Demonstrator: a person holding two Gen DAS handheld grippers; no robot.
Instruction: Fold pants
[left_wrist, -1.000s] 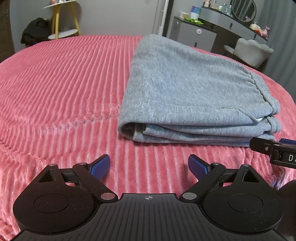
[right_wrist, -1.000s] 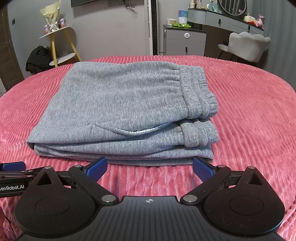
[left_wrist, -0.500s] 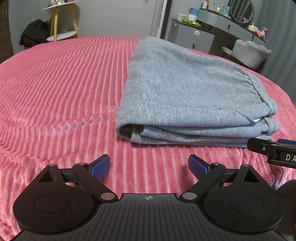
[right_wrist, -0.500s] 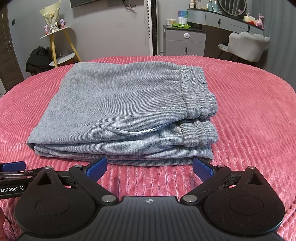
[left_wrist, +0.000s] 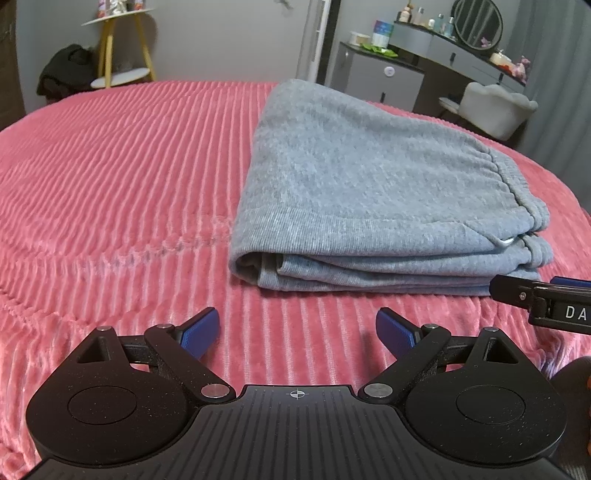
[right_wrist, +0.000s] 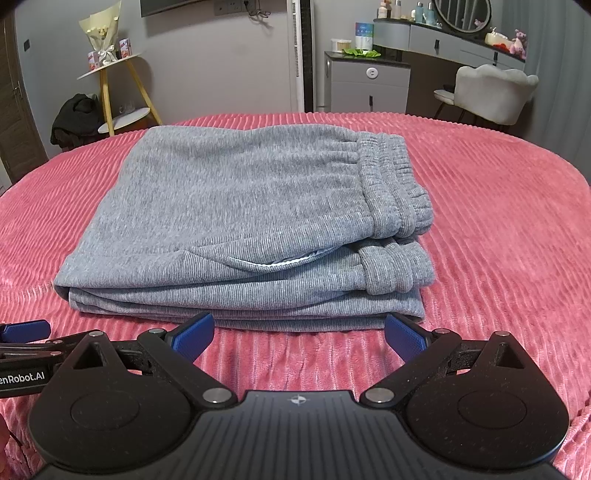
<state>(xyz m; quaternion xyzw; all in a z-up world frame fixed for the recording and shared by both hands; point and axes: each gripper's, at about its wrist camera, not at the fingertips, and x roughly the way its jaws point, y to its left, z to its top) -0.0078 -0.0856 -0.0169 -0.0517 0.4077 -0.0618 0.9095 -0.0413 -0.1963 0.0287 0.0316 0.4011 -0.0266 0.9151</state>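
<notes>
The grey pants (right_wrist: 236, 221) lie folded in a flat stack of several layers on the pink ribbed bedspread (right_wrist: 498, 229), waistband at the right end. They also show in the left wrist view (left_wrist: 369, 195), ahead and to the right. My left gripper (left_wrist: 297, 330) is open and empty, just short of the stack's near left corner. My right gripper (right_wrist: 299, 338) is open and empty, its blue pads (right_wrist: 194, 338) right at the stack's near edge. Each gripper's side shows at the edge of the other's view.
The bedspread (left_wrist: 110, 184) stretches wide to the left of the pants. Beyond the bed stand a yellow-legged side table (right_wrist: 110, 92), a dark bundle (right_wrist: 74, 118) on the floor, a grey cabinet (right_wrist: 369, 85), a dresser with a mirror and a pale chair (right_wrist: 495, 92).
Both grippers have drawn back and up a little from the pants, so the room behind shows more. The pants have not moved. Both grippers stay open.
</notes>
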